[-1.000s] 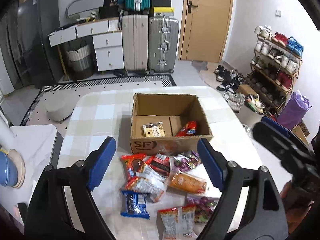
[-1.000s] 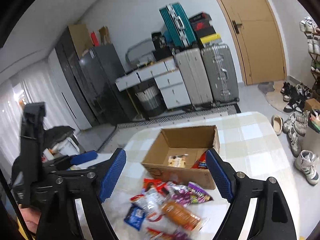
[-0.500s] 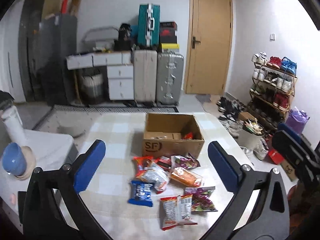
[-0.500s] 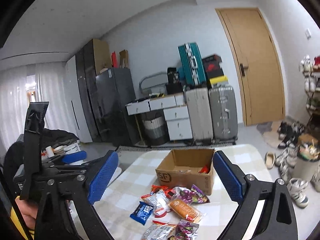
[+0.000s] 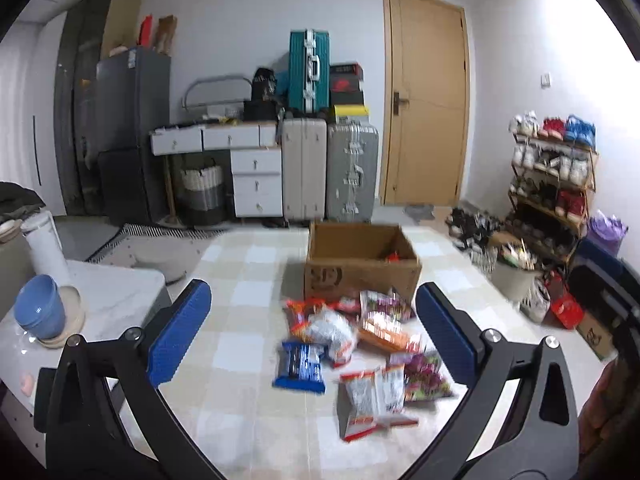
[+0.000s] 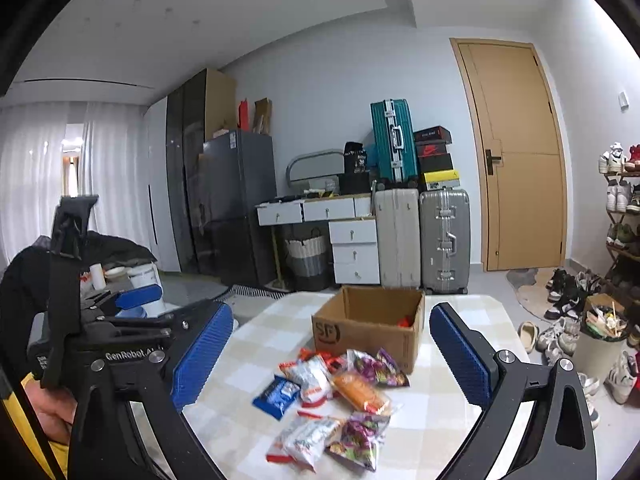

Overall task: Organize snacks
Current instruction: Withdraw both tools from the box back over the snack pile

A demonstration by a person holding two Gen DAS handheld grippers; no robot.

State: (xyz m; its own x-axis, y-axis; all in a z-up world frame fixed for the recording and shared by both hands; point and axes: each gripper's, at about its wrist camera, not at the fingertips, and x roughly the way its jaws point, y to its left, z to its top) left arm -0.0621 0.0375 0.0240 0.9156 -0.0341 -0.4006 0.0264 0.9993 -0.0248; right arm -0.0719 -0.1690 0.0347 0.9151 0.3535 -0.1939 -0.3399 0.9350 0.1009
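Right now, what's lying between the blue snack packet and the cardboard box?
In the left wrist view, a white-and-red packet lies between the blue packet and the cardboard box, with more red wrappers against the box front.

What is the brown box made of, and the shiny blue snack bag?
The brown open-topped box looks like matte corrugated cardboard: dull tan walls, folded flaps, a printed logo. The blue snack bag seems to be thin glossy plastic film, since it crinkles and catches light.
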